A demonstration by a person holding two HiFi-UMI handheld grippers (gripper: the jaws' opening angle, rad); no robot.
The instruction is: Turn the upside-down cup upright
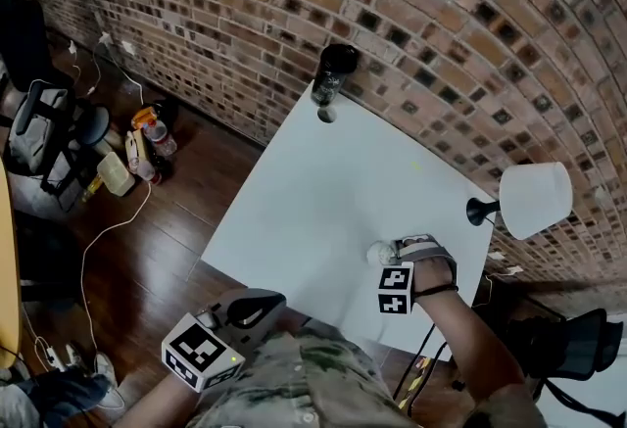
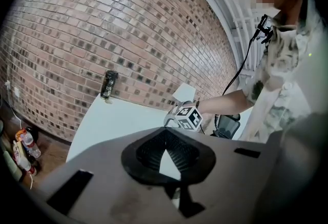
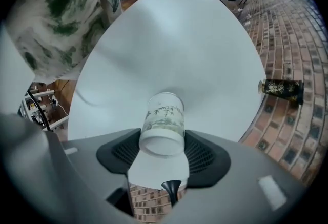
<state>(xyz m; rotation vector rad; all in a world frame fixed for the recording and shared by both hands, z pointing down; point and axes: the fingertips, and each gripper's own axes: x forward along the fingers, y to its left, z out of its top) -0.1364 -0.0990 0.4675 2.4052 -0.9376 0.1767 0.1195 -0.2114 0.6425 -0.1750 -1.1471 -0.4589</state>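
Observation:
A white cup (image 3: 163, 115) with a green leaf print lies between the pads of my right gripper (image 3: 164, 138), which is shut on it. One flat white end of the cup faces the camera and the other points at the white table (image 3: 169, 38). In the head view the cup (image 1: 377, 253) and right gripper (image 1: 392, 252) are over the table's near right part. My left gripper (image 1: 263, 305) is off the table's near edge with its jaw tips together and nothing in them. The left gripper (image 2: 165, 138) faces the right gripper's marker cube (image 2: 187, 117).
A dark can (image 1: 333, 73) stands at the table's far corner against the brick wall (image 1: 441, 15). A lamp with a white shade (image 1: 534, 199) stands at the right edge. Bottles (image 1: 147, 144), cables and a chair (image 1: 39, 113) are on the wooden floor at the left.

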